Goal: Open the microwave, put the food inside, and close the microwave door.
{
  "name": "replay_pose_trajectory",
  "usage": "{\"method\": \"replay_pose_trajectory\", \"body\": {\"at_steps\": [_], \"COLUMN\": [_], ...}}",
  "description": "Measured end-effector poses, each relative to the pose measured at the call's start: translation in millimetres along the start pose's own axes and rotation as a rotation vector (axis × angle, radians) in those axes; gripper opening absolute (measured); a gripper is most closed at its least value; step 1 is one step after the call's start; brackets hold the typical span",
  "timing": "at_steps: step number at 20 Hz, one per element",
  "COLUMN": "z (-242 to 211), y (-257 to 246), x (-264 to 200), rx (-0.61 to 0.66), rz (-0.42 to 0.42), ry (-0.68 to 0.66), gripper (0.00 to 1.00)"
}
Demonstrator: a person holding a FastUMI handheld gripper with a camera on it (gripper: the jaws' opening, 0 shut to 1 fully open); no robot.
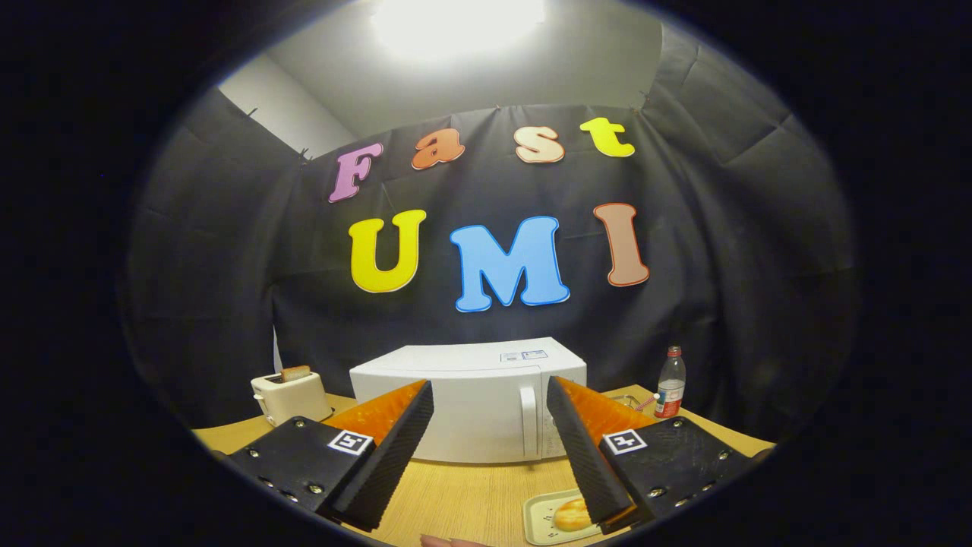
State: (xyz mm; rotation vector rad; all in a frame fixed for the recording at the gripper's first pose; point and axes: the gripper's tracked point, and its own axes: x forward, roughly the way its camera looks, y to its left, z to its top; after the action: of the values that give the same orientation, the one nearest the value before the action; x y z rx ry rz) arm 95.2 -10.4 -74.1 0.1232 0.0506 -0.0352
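The claw (490, 399) is open, its two fingers spread wide with nothing between them, held above the table (456, 494) and aimed at the microwave (471, 399). The microwave stands just beyond the fingertips, door shut, its upright handle (529, 422) on the door's right side, closer to the right finger. The food (571, 515), a pale bun on a small tray (541, 516), lies on the table beside and below the right finger, partly hidden by it. The step in hand is judged to be opening the door. To do it well: bring the claw forward to the handle, set one finger behind it or close both on it, then pull back along the door's swing rather than straight out, so the oven does not slide. The tray sits near the likely sweep of the door and of the claw, so watch it. Left of the left finger stands a toaster (292, 395); right of the right finger, a bottle (670, 384). Both stand apart from the door.
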Motion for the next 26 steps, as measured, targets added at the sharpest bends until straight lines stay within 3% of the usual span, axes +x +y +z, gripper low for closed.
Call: {"method": "replay_pose_trajectory", "body": {"at_steps": [6,26], "z": [-26.9,-146.1], "y": [0.3,-70.9], "x": [43.4,169.5], "rx": [0.029,-0.016], "rz": [0.029,-0.17], "ry": [0.062,0.201], "gripper": [0.95,0.93]}}
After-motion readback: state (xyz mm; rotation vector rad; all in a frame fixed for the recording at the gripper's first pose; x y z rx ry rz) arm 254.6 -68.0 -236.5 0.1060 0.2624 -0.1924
